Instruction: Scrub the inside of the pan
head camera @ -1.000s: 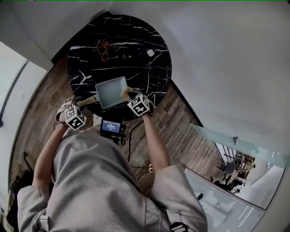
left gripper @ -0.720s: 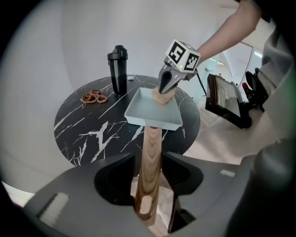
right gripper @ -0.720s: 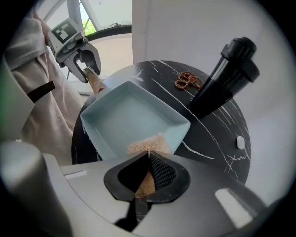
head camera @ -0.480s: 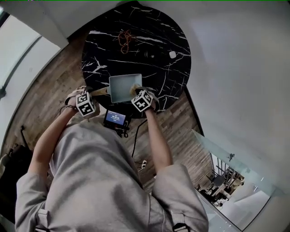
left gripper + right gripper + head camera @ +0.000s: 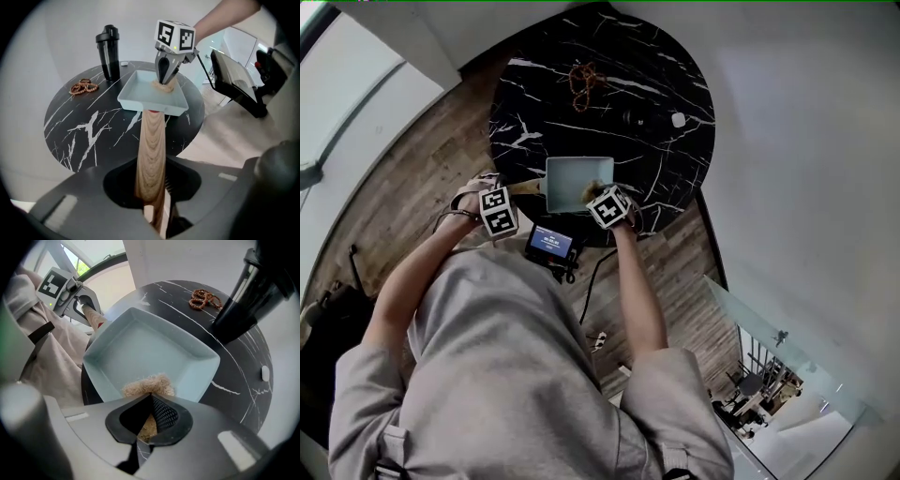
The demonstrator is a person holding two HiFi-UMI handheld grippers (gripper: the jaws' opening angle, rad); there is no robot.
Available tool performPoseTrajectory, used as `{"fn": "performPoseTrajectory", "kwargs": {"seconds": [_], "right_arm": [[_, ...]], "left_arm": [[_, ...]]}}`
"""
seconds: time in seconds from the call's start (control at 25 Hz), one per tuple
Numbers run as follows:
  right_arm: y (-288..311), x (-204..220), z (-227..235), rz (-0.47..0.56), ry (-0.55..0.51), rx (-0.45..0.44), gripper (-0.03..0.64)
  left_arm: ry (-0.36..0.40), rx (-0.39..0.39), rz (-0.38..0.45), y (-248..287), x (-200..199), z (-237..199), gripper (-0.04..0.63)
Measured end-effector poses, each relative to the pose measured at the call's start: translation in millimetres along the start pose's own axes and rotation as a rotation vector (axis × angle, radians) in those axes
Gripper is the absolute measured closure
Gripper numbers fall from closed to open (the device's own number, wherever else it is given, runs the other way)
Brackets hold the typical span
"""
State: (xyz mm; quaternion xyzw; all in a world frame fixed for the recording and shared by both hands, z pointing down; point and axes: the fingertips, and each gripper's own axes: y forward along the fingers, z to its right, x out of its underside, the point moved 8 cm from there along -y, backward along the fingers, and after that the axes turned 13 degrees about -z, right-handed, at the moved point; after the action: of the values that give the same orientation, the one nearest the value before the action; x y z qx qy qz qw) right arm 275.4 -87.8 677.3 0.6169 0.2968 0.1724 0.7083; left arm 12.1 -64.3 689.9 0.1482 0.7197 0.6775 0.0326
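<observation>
A square pale blue pan (image 5: 572, 178) (image 5: 150, 343) with a wooden handle (image 5: 151, 150) sits at the near edge of the round black marble table (image 5: 656, 75). The handle runs straight between the jaws of my left gripper (image 5: 514, 193) (image 5: 152, 190). These jaws are closing, and a thin gap still shows beside the wood. My right gripper (image 5: 595, 191) (image 5: 147, 416) is shut on a tan fibre scrubber (image 5: 147, 383) (image 5: 163, 86). The scrubber rests on the pan's floor by its near right wall.
A black shaker bottle (image 5: 108, 51) (image 5: 253, 291) and a brown bead bracelet (image 5: 584, 80) (image 5: 83, 86) lie at the table's far side, and a small white disc (image 5: 678, 120) at the right. A device with a lit screen (image 5: 551, 242) stands just off the near edge, above wooden floor.
The head view has swung, so the table now sits further right. My left gripper has come up around the pan's handle. The right gripper stays in the pan with the scrubber.
</observation>
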Motion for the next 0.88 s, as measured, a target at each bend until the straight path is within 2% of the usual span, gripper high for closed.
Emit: {"fn": "performPoseTrajectory", "kwargs": {"seconds": [0.32, 0.64, 0.88], "right_arm": [[1.0, -10.0, -12.4, -0.005, -0.014, -0.05, 0.594], [0.6, -37.7, -38.7, 0.078, -0.014, -0.127, 0.594], [-1.0, -63.4, -66.8, 0.101, -0.062, -0.168, 0.595]], "left_arm": [[0.019, -0.011, -0.021, 0.9, 3.0, -2.2, 0.511], [0.024, -0.009, -0.036, 2.0, 2.7, -2.6, 0.515], [0.025, 0.003, -0.063, 8.0, 4.1, -2.6, 0.527]]}}
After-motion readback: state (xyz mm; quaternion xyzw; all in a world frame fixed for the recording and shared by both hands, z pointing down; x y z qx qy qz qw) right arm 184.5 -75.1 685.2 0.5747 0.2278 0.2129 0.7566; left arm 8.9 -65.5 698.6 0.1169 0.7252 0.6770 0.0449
